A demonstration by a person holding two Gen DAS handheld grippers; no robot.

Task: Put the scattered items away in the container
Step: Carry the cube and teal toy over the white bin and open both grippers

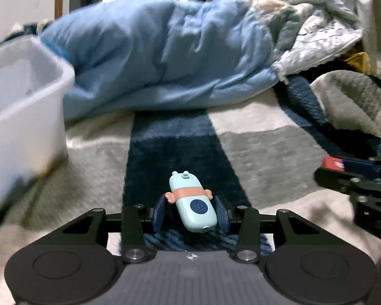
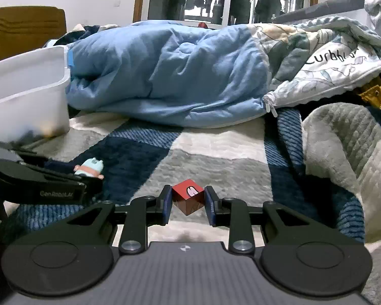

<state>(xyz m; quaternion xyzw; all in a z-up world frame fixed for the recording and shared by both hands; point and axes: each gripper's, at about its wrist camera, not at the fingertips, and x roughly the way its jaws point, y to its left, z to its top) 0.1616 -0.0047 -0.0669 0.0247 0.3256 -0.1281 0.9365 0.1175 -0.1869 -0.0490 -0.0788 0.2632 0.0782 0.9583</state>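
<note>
A mint-green toy (image 1: pixel 194 203) with a pink band lies on the checked blanket, between the blue pads of my left gripper (image 1: pixel 191 212). The right pad rests against its side and a narrow dark gap shows at the left pad. From the right wrist view, the toy (image 2: pixel 91 168) pokes up at the left gripper's tip (image 2: pixel 89 178). My right gripper (image 2: pixel 188 203) is shut on a red cube (image 2: pixel 188 195), pinched corner to corner just above the blanket; the cube (image 1: pixel 331 164) also shows at the right edge. The white container (image 1: pixel 25 117) (image 2: pixel 38 106) stands at the left.
A bunched blue duvet (image 2: pixel 177 76) and a patterned quilt (image 2: pixel 330 66) lie across the back. A grey and white fleece fold (image 2: pixel 348 152) rises at the right. The checked blanket (image 1: pixel 266 147) covers the bed. A wooden headboard (image 2: pixel 25 28) stands behind the container.
</note>
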